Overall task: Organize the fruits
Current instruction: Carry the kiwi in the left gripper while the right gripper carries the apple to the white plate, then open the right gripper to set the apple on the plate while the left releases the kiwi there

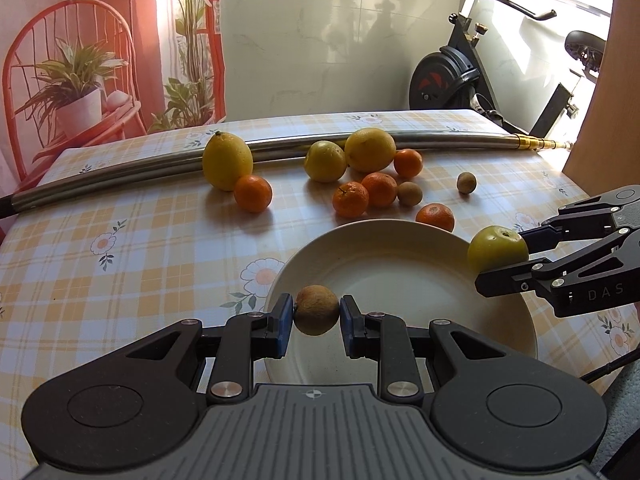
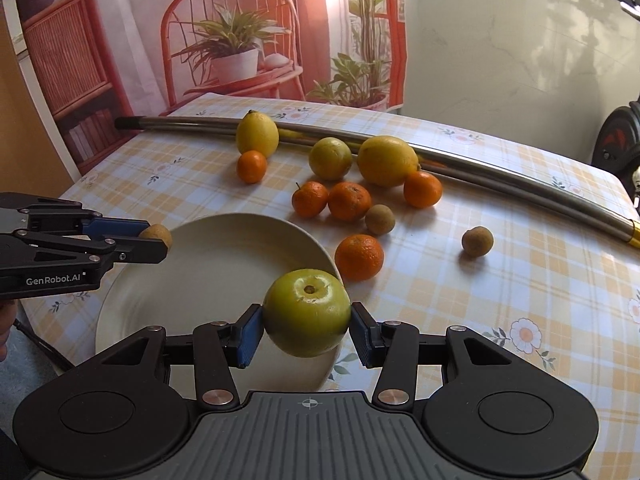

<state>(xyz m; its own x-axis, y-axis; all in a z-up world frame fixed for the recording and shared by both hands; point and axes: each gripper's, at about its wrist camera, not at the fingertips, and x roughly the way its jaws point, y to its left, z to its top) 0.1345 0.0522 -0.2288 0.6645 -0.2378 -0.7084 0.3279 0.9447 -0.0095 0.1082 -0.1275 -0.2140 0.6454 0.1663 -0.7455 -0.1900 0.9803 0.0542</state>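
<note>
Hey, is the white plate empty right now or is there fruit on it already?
Empty. The plate shows bare surface in both views; the brown fruit and green fruit are in the grippers above it.

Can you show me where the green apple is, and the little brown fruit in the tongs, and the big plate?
Round green apple (image 2: 307, 312): right wrist view, its front skin.
Small round brown fruit (image 1: 317, 310): left wrist view, its middle.
Round cream plate (image 1: 400, 276): left wrist view, its bare inside.

Glossy cream plate (image 1: 400, 240), shiny metal pole (image 1: 280, 145), smooth checked tablecloth (image 1: 140, 240), matt rough brown fruit (image 1: 317, 309).
</note>
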